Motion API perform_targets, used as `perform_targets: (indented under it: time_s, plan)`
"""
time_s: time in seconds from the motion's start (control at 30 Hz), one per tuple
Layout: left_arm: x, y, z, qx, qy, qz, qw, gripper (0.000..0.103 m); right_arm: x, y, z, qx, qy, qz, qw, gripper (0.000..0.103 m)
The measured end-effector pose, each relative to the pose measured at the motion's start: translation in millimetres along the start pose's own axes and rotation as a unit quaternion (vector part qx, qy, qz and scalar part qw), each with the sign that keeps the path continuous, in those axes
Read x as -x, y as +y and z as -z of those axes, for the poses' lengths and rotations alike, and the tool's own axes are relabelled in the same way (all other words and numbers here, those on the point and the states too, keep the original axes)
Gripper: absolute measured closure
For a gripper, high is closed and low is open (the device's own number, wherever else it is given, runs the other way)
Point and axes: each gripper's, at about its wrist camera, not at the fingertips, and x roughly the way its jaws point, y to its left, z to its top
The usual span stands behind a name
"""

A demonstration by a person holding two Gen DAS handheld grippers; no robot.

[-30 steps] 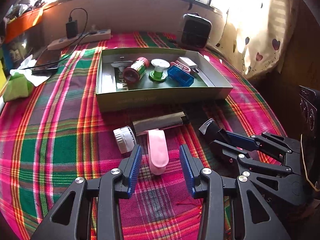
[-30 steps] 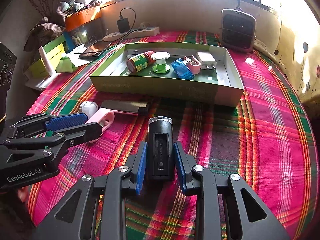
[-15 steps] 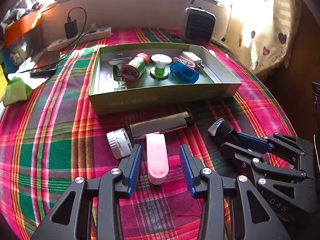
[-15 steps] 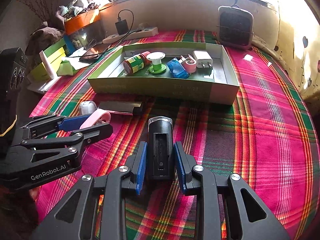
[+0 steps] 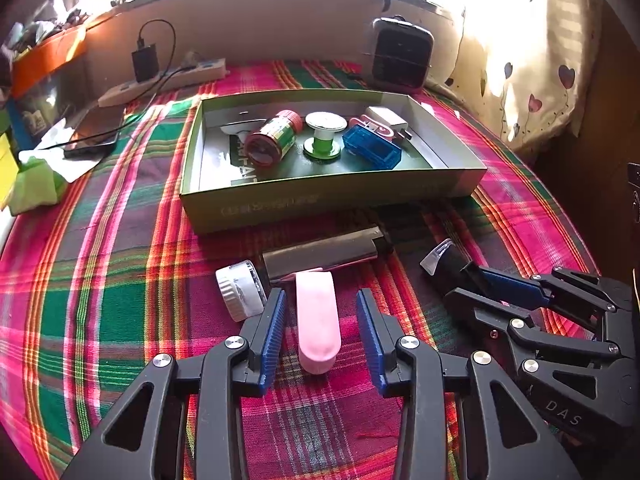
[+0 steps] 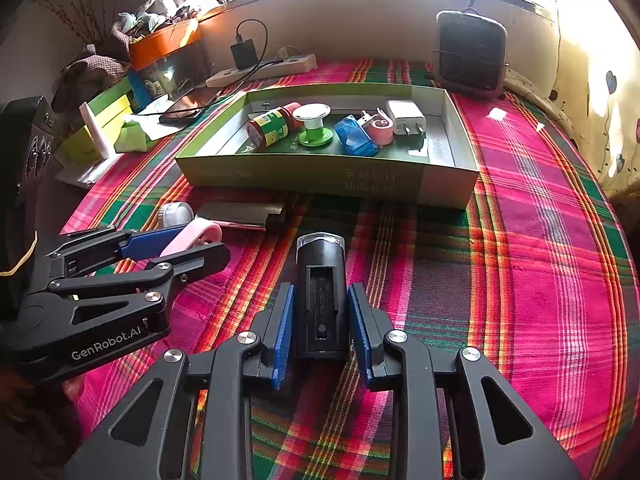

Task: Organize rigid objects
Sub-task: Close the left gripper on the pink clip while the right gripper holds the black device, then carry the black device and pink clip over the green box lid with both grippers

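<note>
My left gripper (image 5: pixel 320 332) has been closing around the pink case (image 5: pixel 318 322), gaps both sides; my right gripper (image 6: pixel 320 324) clamps the black device (image 6: pixel 321 300) near the box edge (image 6: pixel 320 178).

A plaid-covered surface (image 5: pixel 120 280) carries an open green box (image 5: pixel 320 200) at twelve o'clock, a pink case (image 5: pixel 318 320), white cap (image 5: pixel 240 292) and dark bar (image 5: pixel 320 256) at centre, power strip (image 5: pixel 168 80) at eleven.

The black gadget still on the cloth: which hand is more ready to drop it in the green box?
Right. The right gripper is shut on the black gadget, facing the green box. The left gripper, just closing, straddles the pink clip without gripping.
</note>
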Motion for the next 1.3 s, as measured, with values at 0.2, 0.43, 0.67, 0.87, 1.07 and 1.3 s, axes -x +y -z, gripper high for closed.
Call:
perform_targets:
  time_s: [0.2, 0.43, 0.67, 0.87, 1.07, 1.3]
  plan:
    - [0.6, 2.2, 0.1, 0.003, -0.001, -0.004, 1.0000, 0.077, -0.2, -0.1, -0.1, 0.000, 0.000, 0.000, 1.000, 0.074]
    - [0.6, 4.1, -0.2, 0.005, -0.002, -0.005, 1.0000, 0.085, 0.1, -0.4, 0.0, 0.000, 0.000, 0.000, 1.000, 0.074]
    - [0.8, 5.2, -0.4, 0.008, -0.003, -0.003, 1.0000, 0.086, -0.1, -0.5, -0.2, 0.000, 0.001, 0.000, 1.000, 0.074]
    - [1.3, 5.7, -0.3, 0.008, -0.003, -0.003, 1.0000, 0.086, -0.2, -0.6, -0.4, 0.000, 0.001, 0.000, 1.000, 0.074]
    - [2.9, 4.8, -0.3, 0.010, -0.004, 0.001, 0.9999, 0.086, -0.1, -0.5, -0.6, 0.000, 0.001, 0.000, 1.000, 0.074]
    - [8.4, 4.1, -0.9, 0.012, -0.011, 0.007, 0.9998, 0.086, 2.3, -1.3, -0.6, 0.000, -0.005, -0.001, 1.000, 0.074]
